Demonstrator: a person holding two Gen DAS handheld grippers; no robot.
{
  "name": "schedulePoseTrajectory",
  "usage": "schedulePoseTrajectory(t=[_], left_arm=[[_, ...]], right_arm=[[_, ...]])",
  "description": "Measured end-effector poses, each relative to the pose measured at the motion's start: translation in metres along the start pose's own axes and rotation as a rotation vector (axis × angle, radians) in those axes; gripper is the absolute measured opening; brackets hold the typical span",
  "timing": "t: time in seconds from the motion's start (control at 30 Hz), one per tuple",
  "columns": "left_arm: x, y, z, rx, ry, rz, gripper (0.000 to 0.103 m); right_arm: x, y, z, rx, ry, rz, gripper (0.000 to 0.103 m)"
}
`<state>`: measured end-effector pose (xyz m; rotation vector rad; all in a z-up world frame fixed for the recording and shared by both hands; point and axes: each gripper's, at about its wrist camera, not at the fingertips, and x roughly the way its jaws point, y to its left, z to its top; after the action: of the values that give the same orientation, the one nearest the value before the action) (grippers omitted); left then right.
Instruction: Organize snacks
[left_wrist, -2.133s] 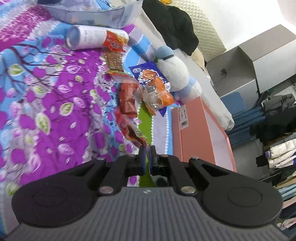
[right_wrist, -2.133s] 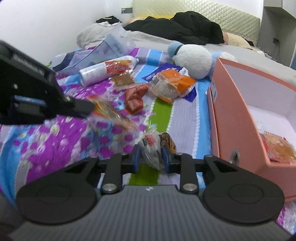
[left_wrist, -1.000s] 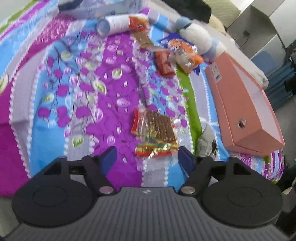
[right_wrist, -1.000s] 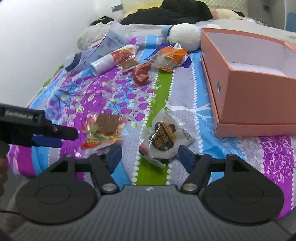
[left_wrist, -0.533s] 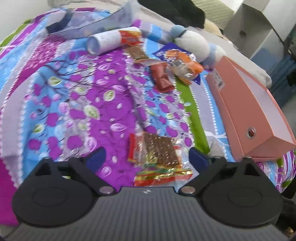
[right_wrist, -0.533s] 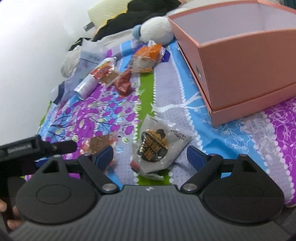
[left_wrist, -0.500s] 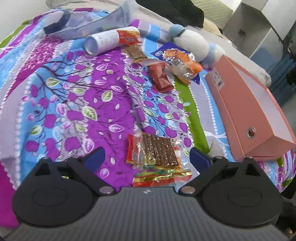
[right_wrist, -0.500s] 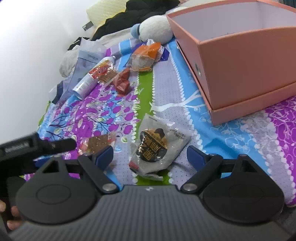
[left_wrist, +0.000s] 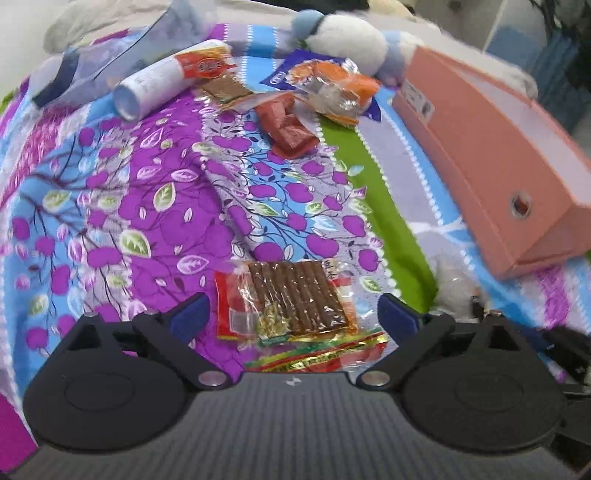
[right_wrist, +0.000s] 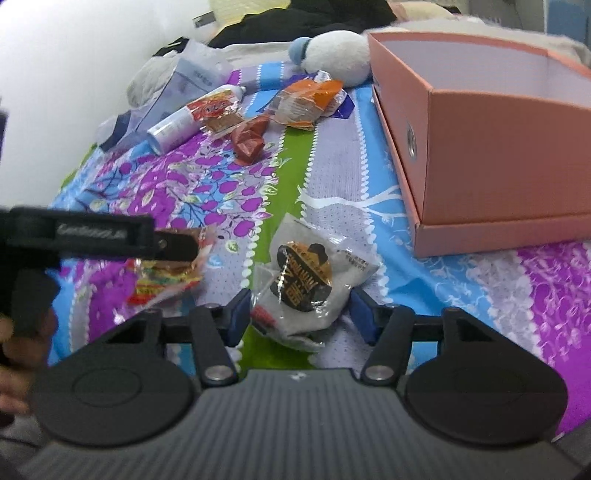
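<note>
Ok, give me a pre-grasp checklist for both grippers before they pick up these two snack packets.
1. Left gripper wide enough for the brown-stick snack packet: ok, fingers stand clear on both sides.
2. Right gripper straddles the grey packet with the black round label: ok, packet between the closing fingers.
3. Right fingers firmly gripping that packet: cannot tell; a gap shows at the right one.
4. Both packets lie flat on the bedspread: ok.
5. Pink box open and close by: ok, top open.
6. Room inside the box: cannot tell, its floor is hidden.
7. The two grippers apart from each other: ok, though close.
</note>
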<state>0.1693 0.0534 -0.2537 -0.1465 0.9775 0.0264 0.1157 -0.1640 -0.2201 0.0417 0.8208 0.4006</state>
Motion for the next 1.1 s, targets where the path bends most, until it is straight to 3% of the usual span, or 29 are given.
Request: schedulePoseTrajectory(t=[0.23, 0.33, 0.73, 0.8, 1.1], left_arm=[[0.013, -0.017, 0.006, 0.135, 0.030, 0.044, 0.084], [0.019, -0.019, 0.006, 0.159, 0.044, 0.049, 0.084], [0.006, -0.022, -0.007, 0.129, -0.001, 0.023, 0.062], [0.001, -0.023, -0.008, 0.125, -0.020, 0.013, 0.051], [-0.019, -0.005, -0.006, -0.015, -0.035, -0.038, 0.043]], right_arm=[[-0.005, 0.005, -0.006, -0.137, 0.001, -0.056, 0.060], [-0.003, 0.006, -0.008, -0.165, 0.006, -0.059, 0.060], [0.004, 0.009, -0.009, -0.197, 0.041, -0.075, 0.058], [0.003, 0.009, -0.008, -0.194, 0.040, -0.076, 0.057], [-0.005, 0.009, -0.003, -0.179, 0.021, -0.086, 0.056]])
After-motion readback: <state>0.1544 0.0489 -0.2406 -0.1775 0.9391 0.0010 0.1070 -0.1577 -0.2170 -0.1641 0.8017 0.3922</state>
